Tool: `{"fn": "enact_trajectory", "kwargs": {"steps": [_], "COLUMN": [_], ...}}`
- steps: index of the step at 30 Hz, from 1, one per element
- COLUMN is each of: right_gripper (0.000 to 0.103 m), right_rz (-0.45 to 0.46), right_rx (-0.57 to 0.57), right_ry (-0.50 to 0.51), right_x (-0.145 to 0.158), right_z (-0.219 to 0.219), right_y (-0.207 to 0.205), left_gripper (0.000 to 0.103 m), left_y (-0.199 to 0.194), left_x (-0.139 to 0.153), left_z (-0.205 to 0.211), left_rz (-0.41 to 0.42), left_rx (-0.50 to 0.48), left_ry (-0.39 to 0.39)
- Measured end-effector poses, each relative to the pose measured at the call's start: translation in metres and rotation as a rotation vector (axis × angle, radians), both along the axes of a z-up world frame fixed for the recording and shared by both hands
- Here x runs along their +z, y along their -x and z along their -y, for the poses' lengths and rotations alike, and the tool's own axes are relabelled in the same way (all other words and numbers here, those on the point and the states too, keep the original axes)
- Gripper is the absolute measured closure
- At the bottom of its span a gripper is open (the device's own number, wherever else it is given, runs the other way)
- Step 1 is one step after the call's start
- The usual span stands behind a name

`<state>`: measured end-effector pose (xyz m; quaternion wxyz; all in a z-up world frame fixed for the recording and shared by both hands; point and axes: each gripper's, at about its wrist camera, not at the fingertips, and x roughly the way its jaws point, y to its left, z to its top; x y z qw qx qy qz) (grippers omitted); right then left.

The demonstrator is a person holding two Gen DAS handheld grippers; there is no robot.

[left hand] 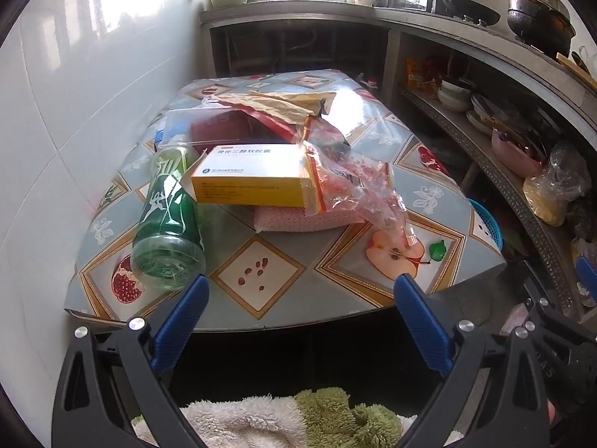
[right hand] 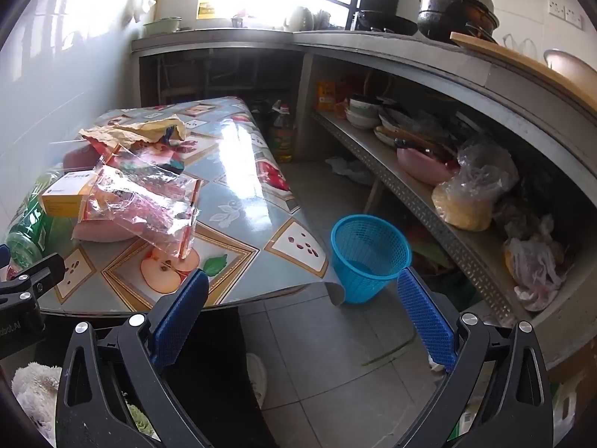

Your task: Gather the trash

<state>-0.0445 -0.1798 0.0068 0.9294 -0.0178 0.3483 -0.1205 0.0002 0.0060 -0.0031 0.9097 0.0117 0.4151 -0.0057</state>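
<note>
In the left view, the left claw [left hand: 300,287] is wide open and holds nothing. It hangs over the near edge of the table [left hand: 261,298]. Just ahead of its left finger lies a green bottle [left hand: 168,220] on its side. It looks empty, so likely light, but round and smooth, so it may roll or slip; pinching across the middle looks best. Further ahead sits a yellow box [left hand: 253,179] on a pink pack [left hand: 298,220]. The box looks light and stiff, easy to hold by its flat sides. To the right of the box is a clear bag [left hand: 358,190], soft and crinkly; any bunched bit will do. In the right view, the right claw [right hand: 302,285] is wide open too, with nothing in it. The bag [right hand: 149,201] lies ahead and to its left. A blue basket [right hand: 369,257] stands on the floor just ahead, between the fingers, likely where the trash goes.
</note>
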Motion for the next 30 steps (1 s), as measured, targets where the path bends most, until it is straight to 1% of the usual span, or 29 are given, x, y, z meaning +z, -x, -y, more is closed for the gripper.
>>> {"fn": "enact_trajectory", "kwargs": {"steps": [11,14,15,16,30], "right_gripper": [0.006,0.006,0.006,0.006,0.006], "right_rz": [0.003,0.006,-0.011,0.009,0.010], "right_rx": [0.001,0.001,0.000,0.002,0.002], "right_ry": [0.000,0.001,0.015,0.001,-0.002], "right_x": [0.0009,0.0015,0.0046,0.0053,0.0049], "right_z": [-0.0011,-0.0033,-0.0035,-0.0036,-0.0041], "right_y": [-0.0003,-0.0013,-0.0005,0.0009,-0.0001], "left_gripper": [0.006,0.006,0.006,0.006,0.006], "left_y": [0.0033,0.0003,0.0010,0.0009,0.0011], "left_x": [-0.0036,-0.0006,0.0005,0.0008,0.0022], "left_z": [-0.0099,-0.0042,-0.0045,-0.0044,-0.0059], "left_rz": [0.001,0.000,0.001,0.000,0.002], "left_rx": [0.004,0.009,0.009,0.010,0.014], "left_ry": [0.000,-0.002,-0.002,-0.002,-0.001]}}
